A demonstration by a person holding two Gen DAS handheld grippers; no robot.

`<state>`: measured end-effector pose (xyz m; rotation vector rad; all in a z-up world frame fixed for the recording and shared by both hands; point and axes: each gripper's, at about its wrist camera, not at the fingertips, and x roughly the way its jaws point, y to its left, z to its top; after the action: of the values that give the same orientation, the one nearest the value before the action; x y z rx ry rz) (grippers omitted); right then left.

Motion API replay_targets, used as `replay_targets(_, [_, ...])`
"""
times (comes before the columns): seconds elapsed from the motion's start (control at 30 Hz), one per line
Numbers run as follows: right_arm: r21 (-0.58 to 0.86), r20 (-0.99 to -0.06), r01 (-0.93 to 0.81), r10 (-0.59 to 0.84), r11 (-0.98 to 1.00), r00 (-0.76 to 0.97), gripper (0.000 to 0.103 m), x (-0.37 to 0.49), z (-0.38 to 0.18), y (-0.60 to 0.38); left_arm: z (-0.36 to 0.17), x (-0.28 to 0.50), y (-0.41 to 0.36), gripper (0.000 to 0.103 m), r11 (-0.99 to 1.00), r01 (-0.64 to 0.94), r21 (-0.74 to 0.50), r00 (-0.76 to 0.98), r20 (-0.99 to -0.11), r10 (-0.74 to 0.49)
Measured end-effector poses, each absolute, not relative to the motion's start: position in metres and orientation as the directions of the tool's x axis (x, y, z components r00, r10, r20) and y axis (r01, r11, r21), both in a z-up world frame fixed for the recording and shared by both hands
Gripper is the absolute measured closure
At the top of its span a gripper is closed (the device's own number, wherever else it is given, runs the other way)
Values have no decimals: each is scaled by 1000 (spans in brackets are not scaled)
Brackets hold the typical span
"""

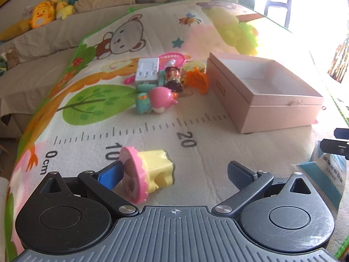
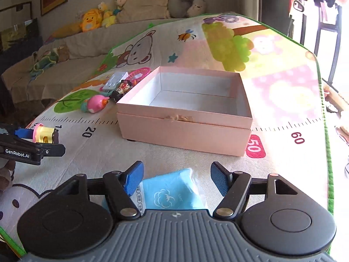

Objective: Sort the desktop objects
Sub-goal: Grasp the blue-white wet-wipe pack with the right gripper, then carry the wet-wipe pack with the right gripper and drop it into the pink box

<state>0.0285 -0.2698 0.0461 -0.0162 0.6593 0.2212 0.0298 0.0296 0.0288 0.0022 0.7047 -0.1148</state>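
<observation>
We see the left hand-held gripper (image 1: 174,172) spread wide over the play mat (image 1: 218,152). A pink-and-yellow toy (image 1: 148,172) lies on its side between the fingers, its pink disc end touching the left blue pad (image 1: 109,178); the right finger stands well clear of it. The toy sits beside the printed ruler's "10" mark.

The right hand-held gripper (image 2: 176,180) is also spread, fingers apart on either side of a blue packet (image 2: 174,192). The packet lies on the mat between the pads; the pads do not press on it, though we cannot tell whether the left pad (image 2: 133,181) grazes its edge.

The pink box (image 2: 185,126) stands open on the mat, ahead of the right hand-held gripper; what we can see of its white inside holds nothing. To its left sits a cluster of small items: a pink-headed figure (image 1: 159,100) lying nearest, a white block (image 1: 147,71), a dark figurine (image 1: 173,78), an orange toy (image 1: 197,79) near the box wall, and a pink net (image 1: 173,57) behind them.

In the right wrist view the left hand-held gripper (image 2: 37,140) shows at the left edge with the toy between its fingers.

A sofa (image 2: 87,43) with plush toys (image 2: 91,20) runs behind the mat.
</observation>
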Motion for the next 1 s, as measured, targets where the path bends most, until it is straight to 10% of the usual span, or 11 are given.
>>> replay_targets(0.17, [64, -594, -172, 176, 983, 785, 23, 20, 48, -283, 36, 11, 0, 0, 941, 334, -58, 749, -590, -302])
replay_targets(0.43, [-28, -603, -405, 308, 914, 736, 0, 1, 43, -263, 22, 22, 3, 0, 984, 171, 44, 760, -642, -103])
replay_targets(1.0, [-289, -628, -617, 342, 732, 699, 2, 8, 29, -245, 15, 24, 7, 0, 986, 164, 42, 731, -676, -93])
